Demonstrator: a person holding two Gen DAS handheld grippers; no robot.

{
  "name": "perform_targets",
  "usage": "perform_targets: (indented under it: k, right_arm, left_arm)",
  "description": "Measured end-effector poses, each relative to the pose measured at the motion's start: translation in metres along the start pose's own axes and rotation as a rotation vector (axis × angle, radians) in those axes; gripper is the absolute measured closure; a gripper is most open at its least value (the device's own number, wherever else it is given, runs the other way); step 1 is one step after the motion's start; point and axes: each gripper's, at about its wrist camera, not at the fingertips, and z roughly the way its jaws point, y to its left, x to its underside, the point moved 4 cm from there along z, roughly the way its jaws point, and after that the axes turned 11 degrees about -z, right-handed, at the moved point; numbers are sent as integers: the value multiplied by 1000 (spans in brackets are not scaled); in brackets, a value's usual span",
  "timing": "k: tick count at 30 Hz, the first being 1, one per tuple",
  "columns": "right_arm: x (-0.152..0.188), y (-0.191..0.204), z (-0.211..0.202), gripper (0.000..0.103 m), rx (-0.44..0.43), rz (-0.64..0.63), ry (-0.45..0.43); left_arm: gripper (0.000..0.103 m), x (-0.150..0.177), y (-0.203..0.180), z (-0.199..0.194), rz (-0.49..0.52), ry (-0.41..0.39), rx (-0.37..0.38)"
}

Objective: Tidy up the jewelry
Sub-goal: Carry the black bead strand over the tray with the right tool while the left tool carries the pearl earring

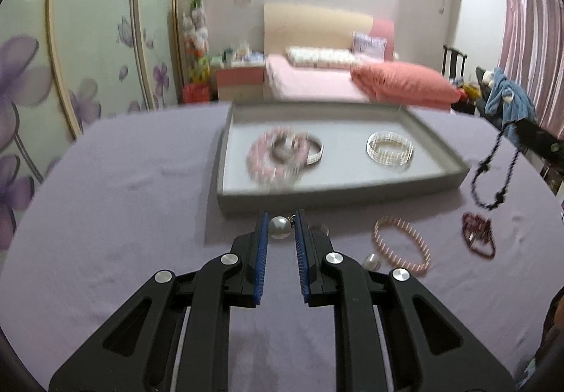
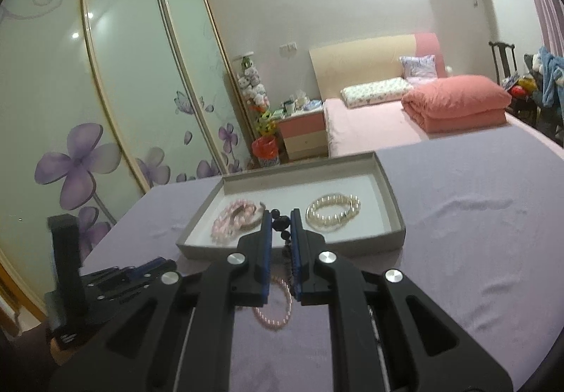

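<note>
Here, low in the middle of the left wrist view, the left gripper point(image 1: 281, 221) is closed on a pearl earring point(image 1: 280, 227): the white bead sits between the blue pads at the fingertips, with a small metal fitting against the right-hand pad. Just above the fingertips lies the near wall of a shallow grey tray point(image 1: 352, 193), which rests on a lilac cloth point(image 1: 123, 180) covering the table. Inside the tray, on the left, a pink bead bracelet point(image 1: 262, 163) lies blurred, overlapping a silver bangle point(image 1: 315, 152); on the right, apart from them, sits a pale pearl bracelet point(image 1: 389, 148).

At the right edge of that view the right gripper point(image 1: 535, 138) shows as a dark shape from which a black bead necklace point(image 1: 493, 173) hangs clear of the cloth. Lower right on the cloth lie a pink bead loop point(image 1: 402, 245), a dark red bracelet point(image 1: 479, 233) and a second pearl piece point(image 1: 372, 261) beside the left gripper's finger.

In the right wrist view, the right gripper point(image 2: 281, 214) is clamped on the black bead necklace point(image 2: 282, 222), whose beads run between the pads at centre frame. Behind them is the tray point(image 2: 292, 247) holding the pink bracelet point(image 2: 232, 219) and pearl bracelet point(image 2: 333, 212). The pink loop point(image 2: 278, 307) lies on the cloth below the fingers, and the left gripper point(image 2: 148, 268) appears at lower left.
</note>
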Motion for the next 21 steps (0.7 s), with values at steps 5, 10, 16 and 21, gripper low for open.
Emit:
perform_targets:
  k: [5,10,16,21]
  right_arm:
    - [-16,4,3,92,36,-23,-56]
    - [-26,7,11,92,79,-55,-95]
    - [-35,11,26,92,103,-84,-109]
    - [-42,8,43,92,102,-79,-108]
  left_arm:
    - [87,-25,-10,-14,-1,-117,14]
    - [87,-39,-16,-13,-9,-170,16]
    - [87,-53,-24,-4,3,-201,3]
    - [87,-61,-28,2,3,-213,1]
